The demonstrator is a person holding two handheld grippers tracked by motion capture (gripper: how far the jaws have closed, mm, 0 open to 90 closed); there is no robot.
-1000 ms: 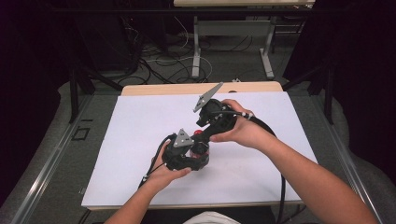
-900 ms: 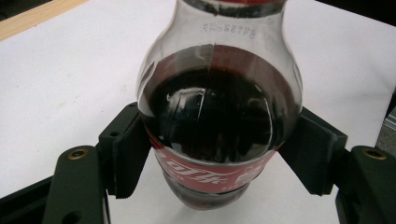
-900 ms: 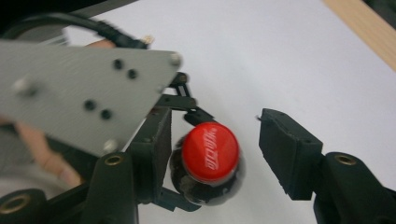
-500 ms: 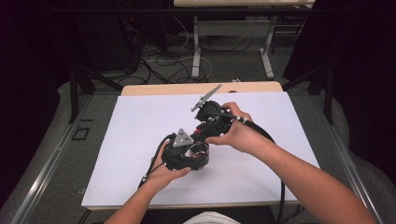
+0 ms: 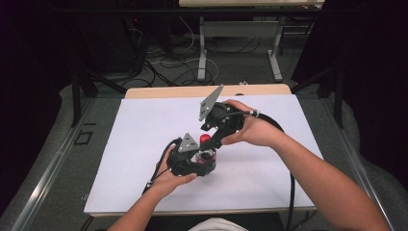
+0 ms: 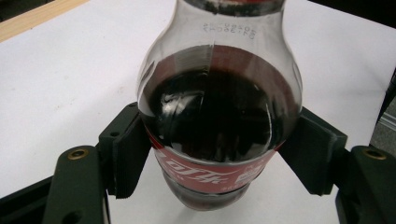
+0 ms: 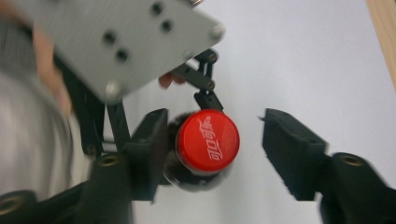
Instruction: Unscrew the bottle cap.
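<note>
A small cola bottle (image 6: 215,116) with dark drink and a red label stands upright on the white sheet (image 5: 144,130). My left gripper (image 6: 219,154) is shut on its body, one black pad on each side. In the high view the left gripper (image 5: 192,161) sits near the sheet's middle. The bottle's red cap (image 7: 208,141) faces the right gripper view from below. My right gripper (image 7: 217,149) points down over it, and its jaws have just been opening. The cap lies between them: the left pad is close, the right pad stands clear. Seen from above, the right gripper (image 5: 211,137) hangs over the red cap (image 5: 206,139).
The white sheet covers most of a wooden table (image 5: 207,90). Both forearms come in from the near edge, and black cables (image 5: 288,192) trail from the grippers. Beyond the table are desk legs (image 5: 202,53) and loose wires on the floor.
The right gripper rolled about the cap, its grey plate turning edge-on half a second ago, then swung back. The left hand and the bottle have stayed in place.
</note>
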